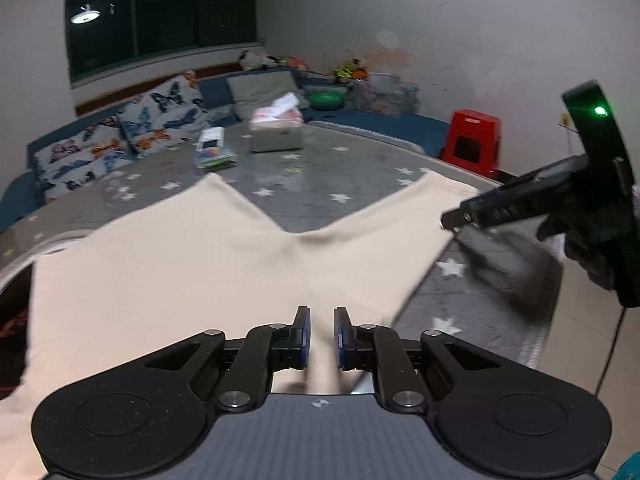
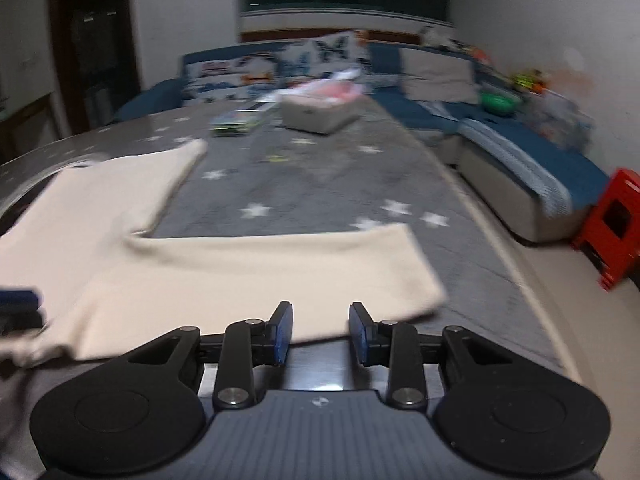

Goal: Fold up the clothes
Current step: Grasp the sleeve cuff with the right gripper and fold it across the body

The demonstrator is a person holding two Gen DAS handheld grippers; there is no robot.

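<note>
Cream trousers (image 1: 180, 264) lie flat on a grey star-patterned mat (image 1: 320, 168), both legs spread toward the far side. My left gripper (image 1: 322, 320) hovers over the waist end, jaws a little apart with cloth below them, gripping nothing. My right gripper (image 2: 320, 316) is open just over the near edge of the right trouser leg (image 2: 260, 276). In the left wrist view the right gripper (image 1: 460, 218) shows at the right, at the outer edge of that leg.
A grey box (image 1: 276, 132) of clothes and a small packet (image 1: 212, 152) sit on the mat's far side. Butterfly cushions (image 1: 120, 136) and a blue sofa line the back. A red stool (image 1: 474, 140) stands on the floor at the right.
</note>
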